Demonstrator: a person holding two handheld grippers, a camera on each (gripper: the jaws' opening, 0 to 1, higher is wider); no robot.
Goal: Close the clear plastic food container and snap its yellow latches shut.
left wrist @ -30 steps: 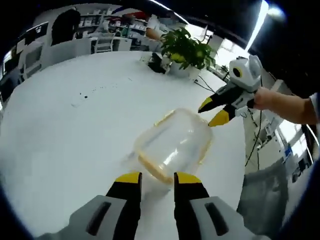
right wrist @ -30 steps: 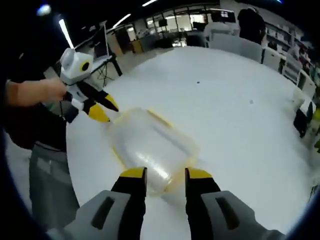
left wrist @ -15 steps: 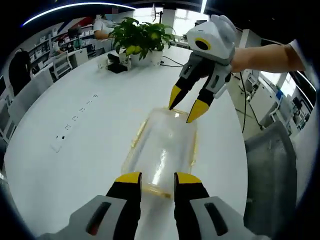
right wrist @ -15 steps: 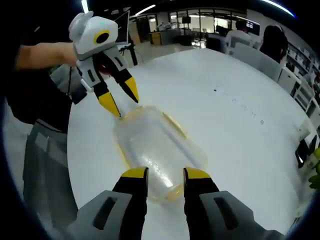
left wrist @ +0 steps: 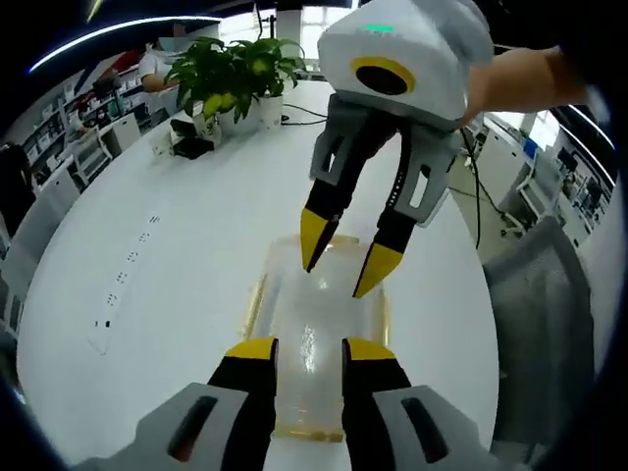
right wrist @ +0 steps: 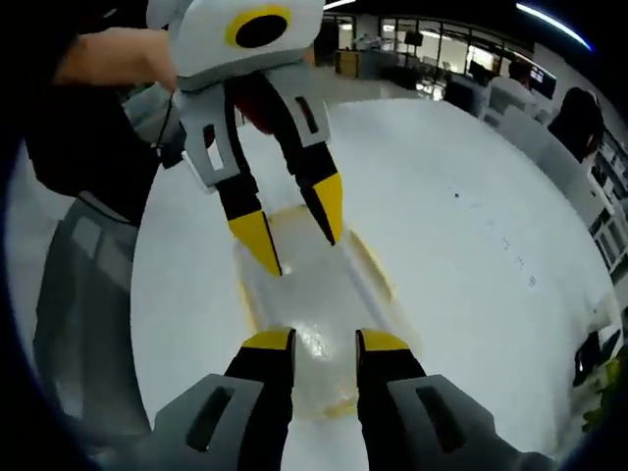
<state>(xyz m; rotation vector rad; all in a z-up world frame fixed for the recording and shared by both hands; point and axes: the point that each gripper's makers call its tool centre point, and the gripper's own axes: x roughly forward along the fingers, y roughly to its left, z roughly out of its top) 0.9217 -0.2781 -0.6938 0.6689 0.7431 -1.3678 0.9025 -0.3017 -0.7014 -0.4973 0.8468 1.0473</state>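
Clear container [left wrist: 319,334] on white table [left wrist: 147,294], left gripper [left wrist: 309,351] and right gripper [right wrist: 325,341] both spread, grasping nothing, potted plant [left wrist: 231,74] in left gripper view

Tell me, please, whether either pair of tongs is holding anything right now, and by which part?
Nothing is held: the left tongs and right tongs are open above opposite ends of the clear container.
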